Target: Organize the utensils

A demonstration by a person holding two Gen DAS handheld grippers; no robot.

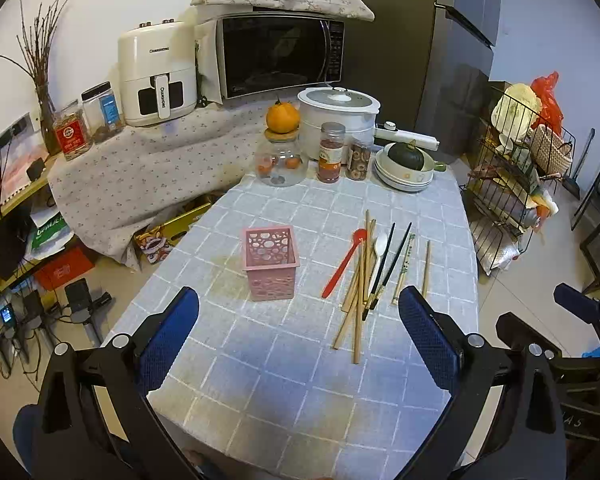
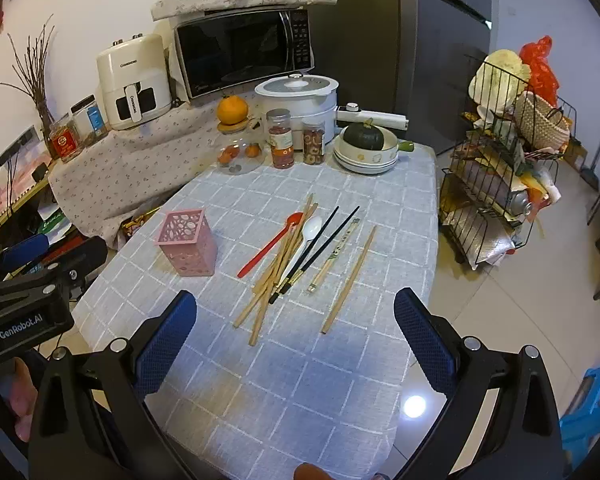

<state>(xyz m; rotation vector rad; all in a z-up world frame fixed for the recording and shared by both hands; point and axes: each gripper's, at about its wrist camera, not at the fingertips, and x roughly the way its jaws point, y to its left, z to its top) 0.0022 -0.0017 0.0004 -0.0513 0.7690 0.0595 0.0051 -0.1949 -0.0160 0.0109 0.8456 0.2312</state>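
Pink holder (image 1: 271,263) with cut-out holes stands upright mid-table on the grey checked tablecloth (image 1: 284,380). Just to its right lies a loose pile: red spoon (image 1: 343,263), white spoon (image 1: 378,254), wooden chopsticks (image 1: 356,300), black chopsticks (image 1: 388,266), and one wooden stick (image 1: 425,269) lying apart. Left gripper (image 1: 299,332) and right gripper (image 2: 295,338) both hover at the near edge, jaws spread wide, gripping nothing. "GenRobot.AI" is readable on the left one. The white air fryer (image 1: 156,76) reads "Changhong", beside the microwave (image 1: 278,54).

Bare tablecloth (image 2: 300,380) lies before the utensil pile (image 2: 296,256); pink holder (image 2: 188,242) stands left.
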